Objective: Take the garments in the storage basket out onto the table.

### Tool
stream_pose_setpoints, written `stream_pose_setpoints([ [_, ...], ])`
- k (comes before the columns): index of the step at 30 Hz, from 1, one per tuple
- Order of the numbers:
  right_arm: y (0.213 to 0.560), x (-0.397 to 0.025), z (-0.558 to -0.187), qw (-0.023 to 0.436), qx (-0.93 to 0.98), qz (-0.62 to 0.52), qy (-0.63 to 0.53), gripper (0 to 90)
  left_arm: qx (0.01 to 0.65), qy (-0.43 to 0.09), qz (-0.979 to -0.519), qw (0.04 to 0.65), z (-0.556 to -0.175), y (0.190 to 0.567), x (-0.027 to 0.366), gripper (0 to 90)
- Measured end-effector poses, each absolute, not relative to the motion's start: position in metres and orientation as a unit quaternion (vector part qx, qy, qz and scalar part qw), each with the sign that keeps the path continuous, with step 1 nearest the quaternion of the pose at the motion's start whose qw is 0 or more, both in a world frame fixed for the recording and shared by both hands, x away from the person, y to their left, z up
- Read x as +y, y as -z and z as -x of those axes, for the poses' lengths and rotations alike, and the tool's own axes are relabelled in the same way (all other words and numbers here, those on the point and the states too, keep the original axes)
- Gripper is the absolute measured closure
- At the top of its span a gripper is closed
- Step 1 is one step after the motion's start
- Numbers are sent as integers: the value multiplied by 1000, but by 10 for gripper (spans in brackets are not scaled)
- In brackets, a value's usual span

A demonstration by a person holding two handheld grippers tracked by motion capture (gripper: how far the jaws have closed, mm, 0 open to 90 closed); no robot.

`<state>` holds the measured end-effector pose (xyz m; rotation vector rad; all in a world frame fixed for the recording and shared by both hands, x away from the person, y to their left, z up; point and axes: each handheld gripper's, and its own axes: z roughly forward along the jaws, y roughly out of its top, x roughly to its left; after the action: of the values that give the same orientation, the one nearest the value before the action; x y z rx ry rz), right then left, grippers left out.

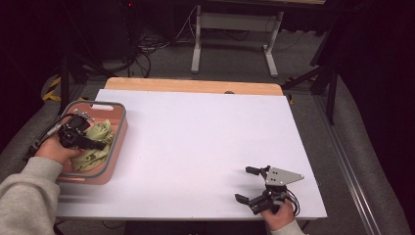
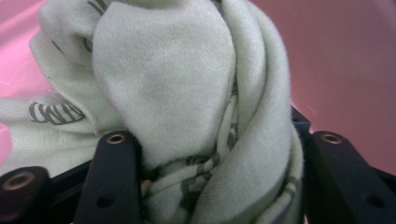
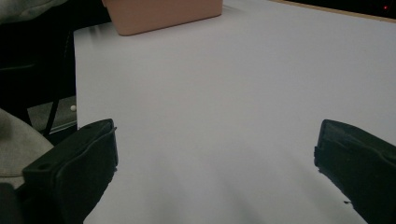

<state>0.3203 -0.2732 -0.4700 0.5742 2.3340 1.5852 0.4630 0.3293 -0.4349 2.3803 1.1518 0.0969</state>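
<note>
The left gripper [image 1: 96,145] reaches into the pink rectangular plastic basin with a grey rim [image 1: 119,128] at the left edge of the white surface [image 1: 195,142], its jaws clamped around a bunched fold of pale green knitted cloth with dark printed markings [image 2: 187,93] that lies inside the basin. The right gripper [image 1: 248,185] rests low near the surface's front right corner, jaws spread wide apart and holding nothing, well apart from the basin.

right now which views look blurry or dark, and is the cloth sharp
High view: dark, dim surroundings, white table evenly lit. Left gripper view: pale green cloth fairly sharp in knit texture, softer at the edges; pink bin out of focus. Right gripper view: table streaked with blur, pink bin soft.
</note>
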Motion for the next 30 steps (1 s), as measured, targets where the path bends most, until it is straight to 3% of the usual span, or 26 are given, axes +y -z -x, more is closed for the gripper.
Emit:
stream_pose_setpoints([
  [15, 471, -273, -321, 129, 805, -199, -544, 1, 416, -59, -870, 257, -454, 426, 333, 558],
  [30, 471, -272, -321, 130, 805, -199, -544, 1, 421, -82, -843, 324, -434, 408, 343, 556],
])
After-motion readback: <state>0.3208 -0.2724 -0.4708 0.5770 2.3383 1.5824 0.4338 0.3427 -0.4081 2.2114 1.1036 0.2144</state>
